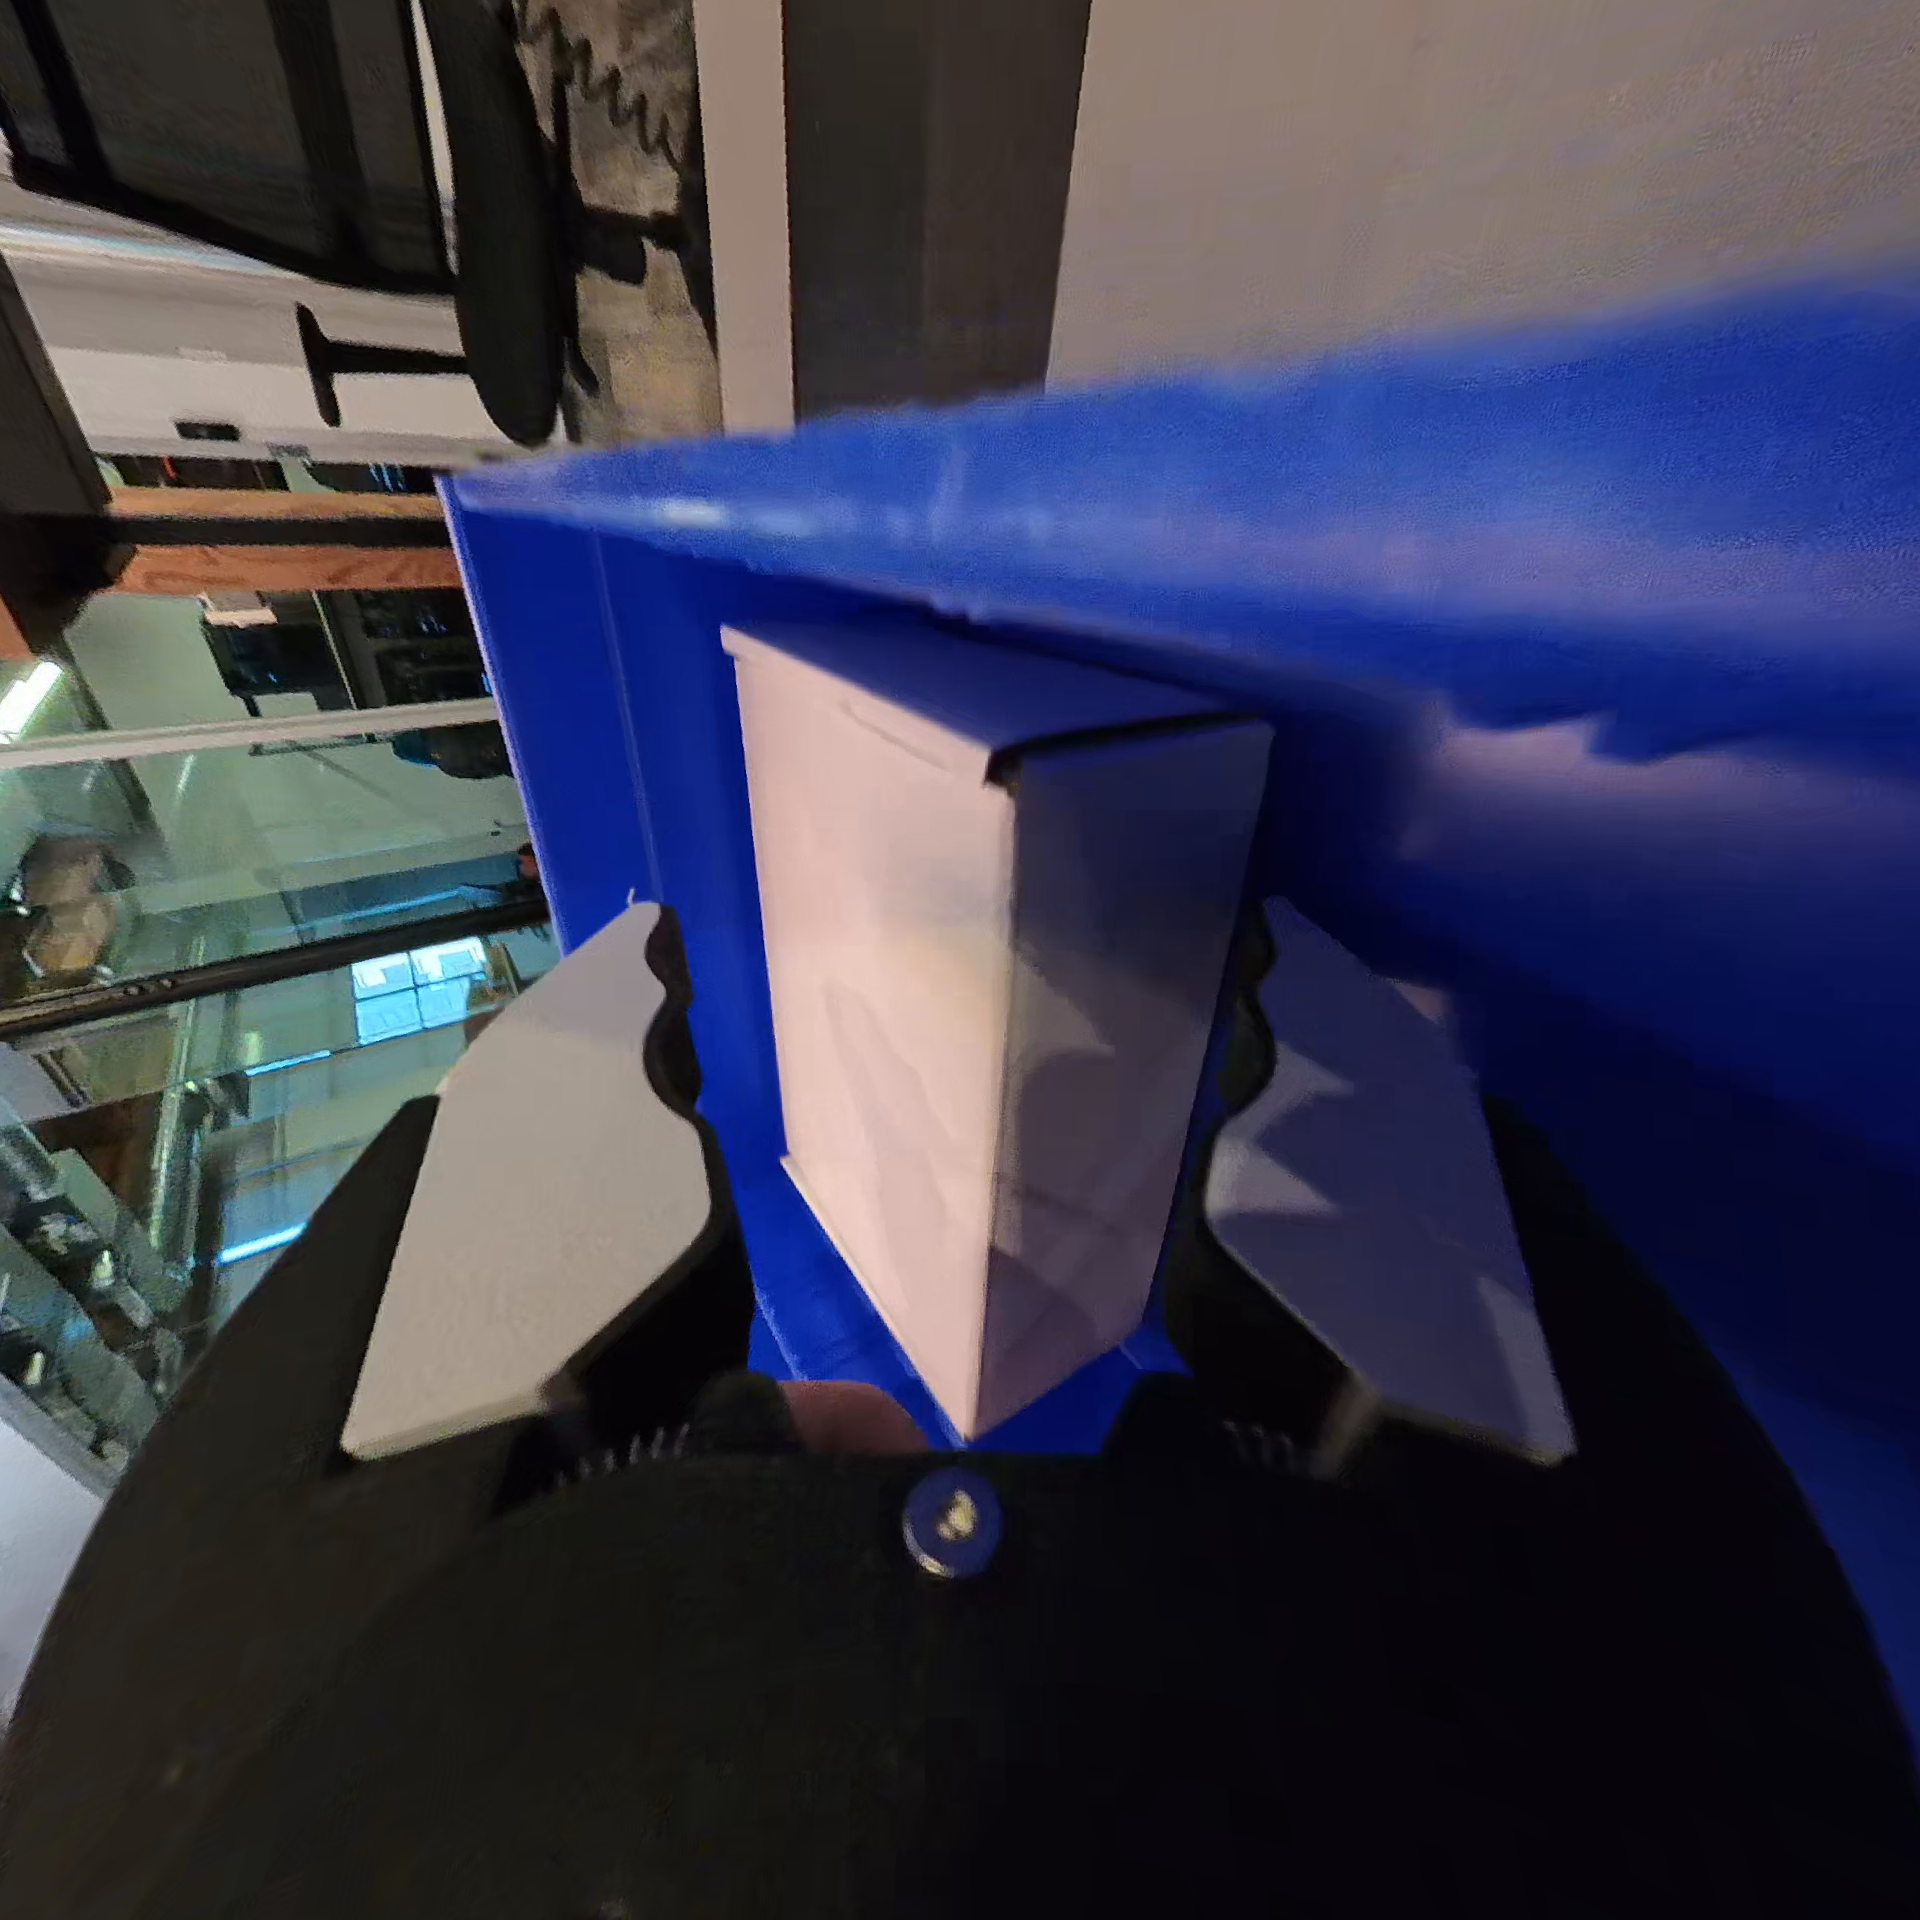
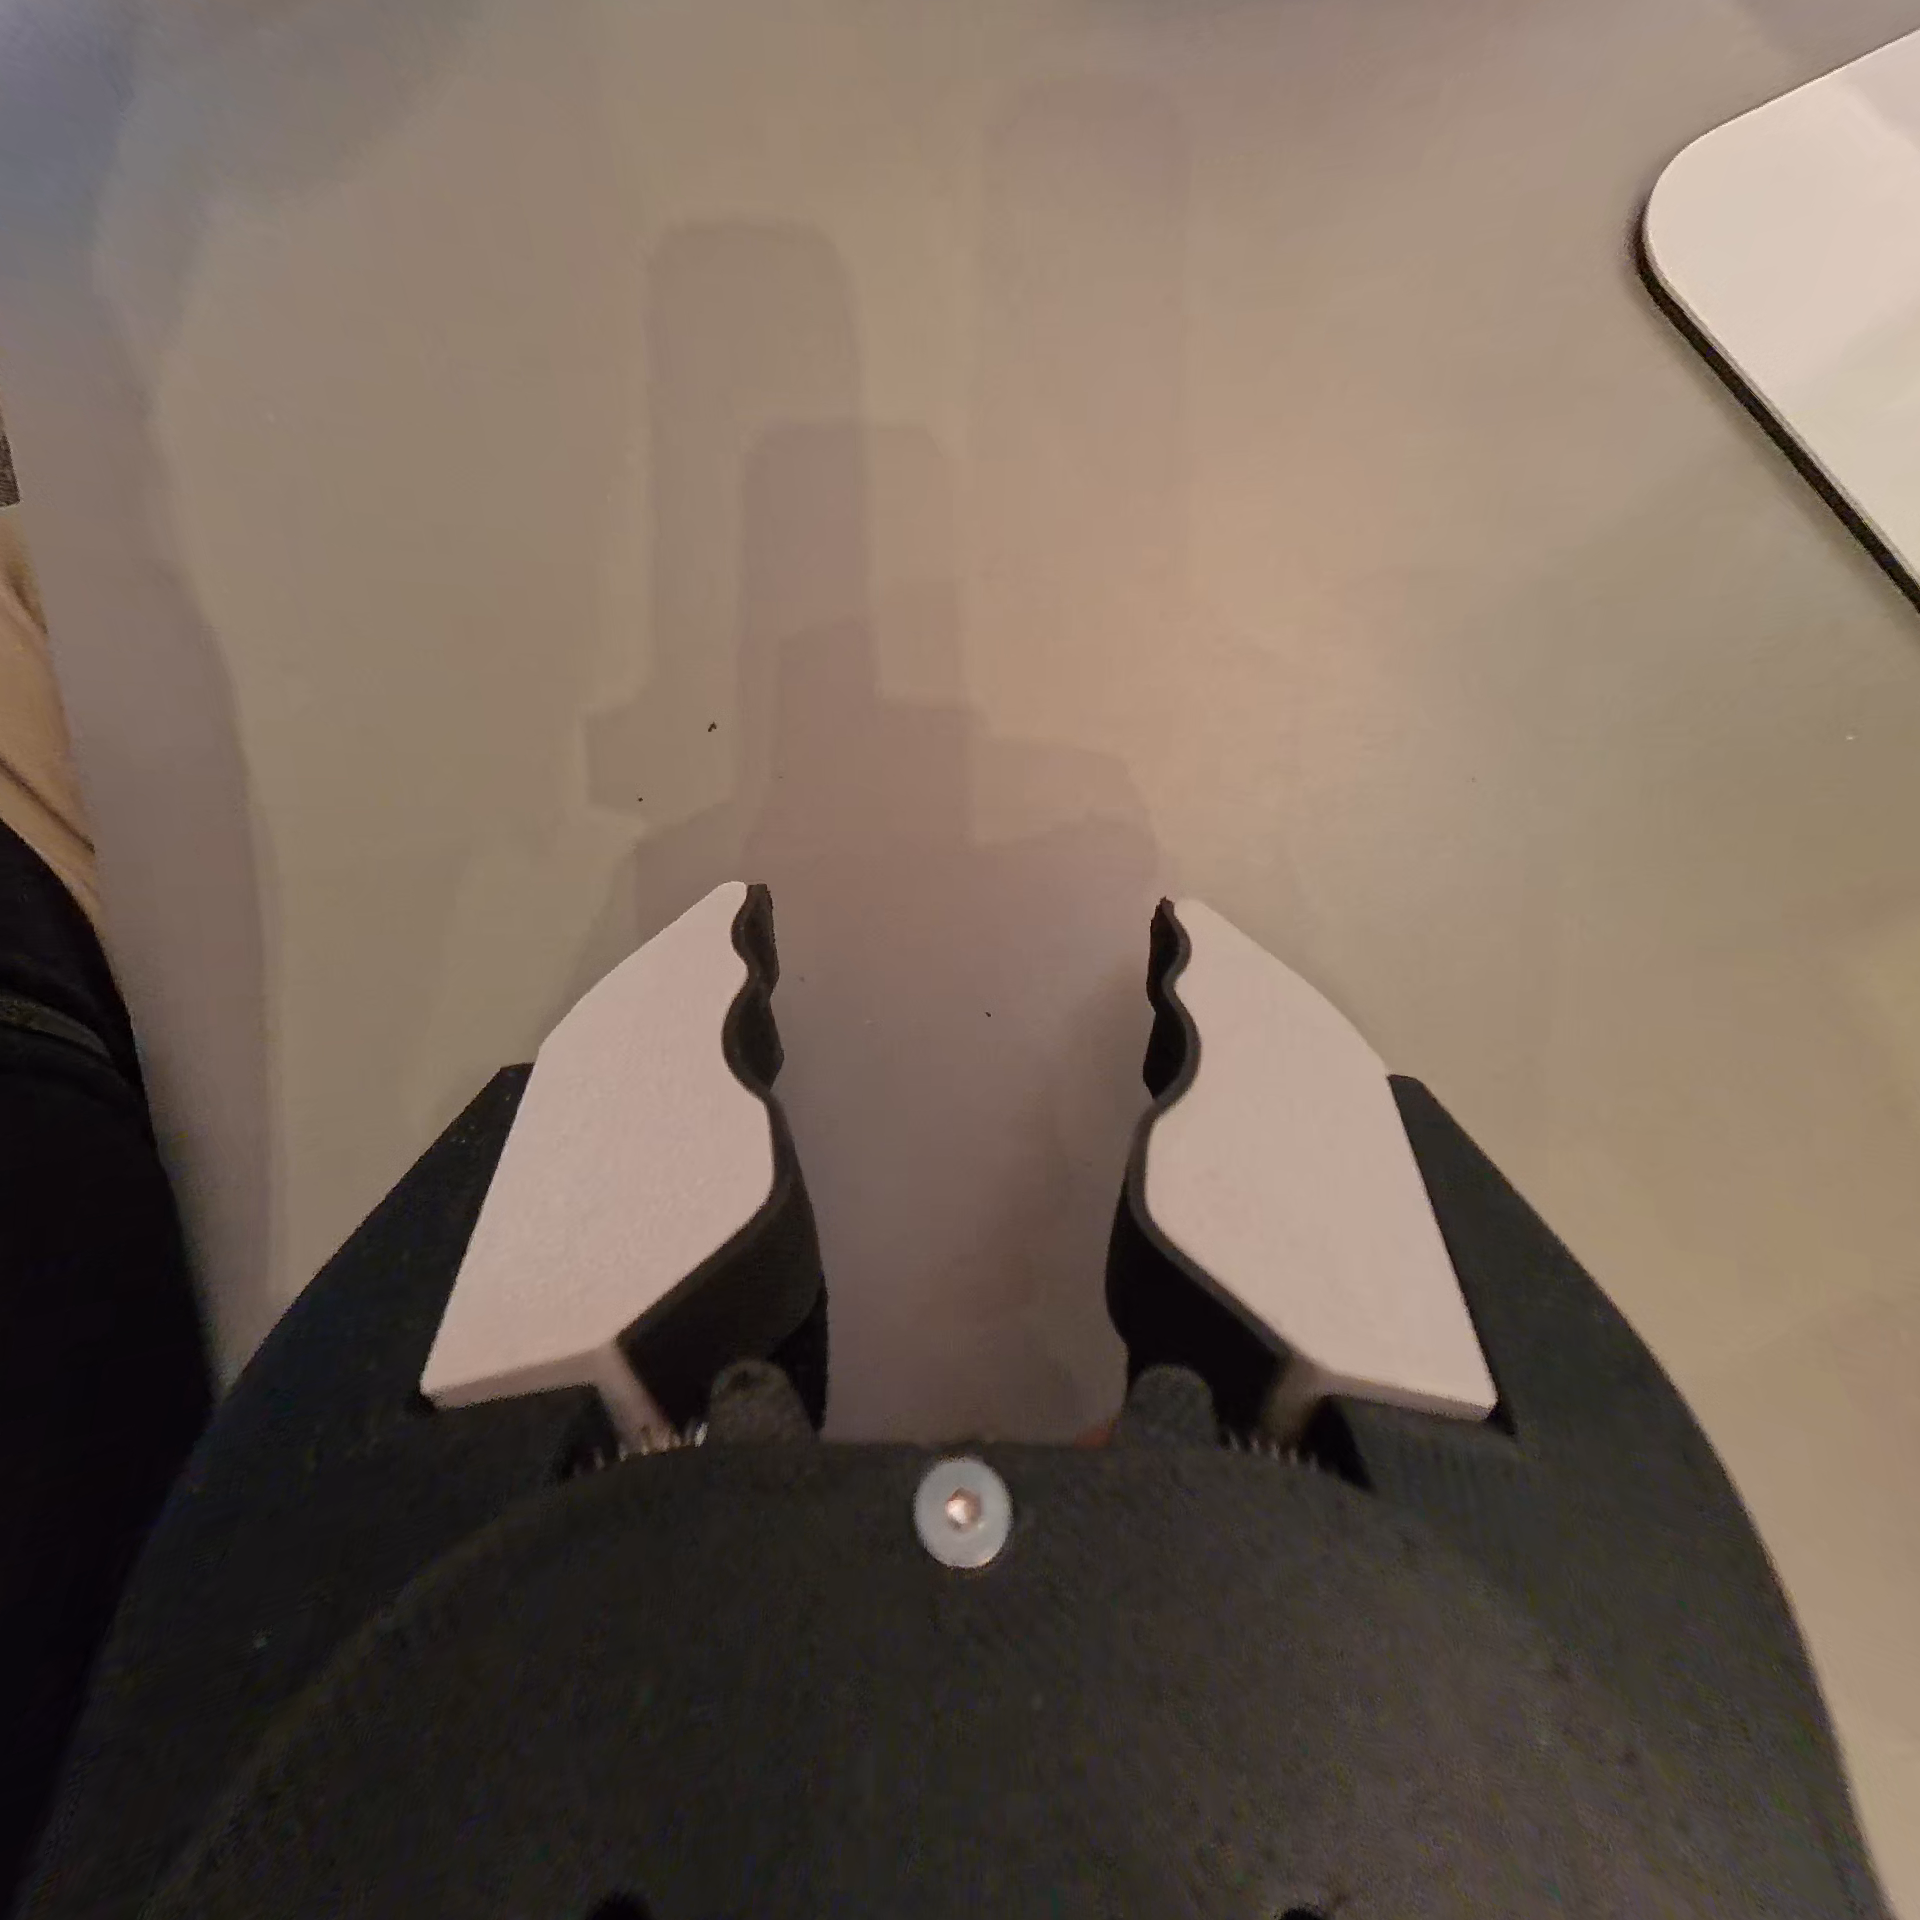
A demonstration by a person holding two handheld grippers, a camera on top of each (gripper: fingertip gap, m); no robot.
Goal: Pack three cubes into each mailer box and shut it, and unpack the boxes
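one white mailer box [image 1: 987,1039] sits between the fingers of our left gripper [image 1: 961,997], shut, inside a blue bin [image 1: 1558,582]. the right-hand finger [image 1: 1382,1164] looks to touch its side, the left-hand one [image 1: 561,1164] stands just off it, so we cannot tell whether the pinch has closed. we judge the box light, thin card that dents if squeezed hard, its smooth faces a little slippery; a hold across the two broad sides, near the folded edges, seems safest. what the box contains is hidden, and nothing else shows in the bin. our right gripper [image 2: 961,935] hangs spread and empty over the pale table [image 2: 1351,623], with a white board [image 2: 1808,312] at the far right corner.
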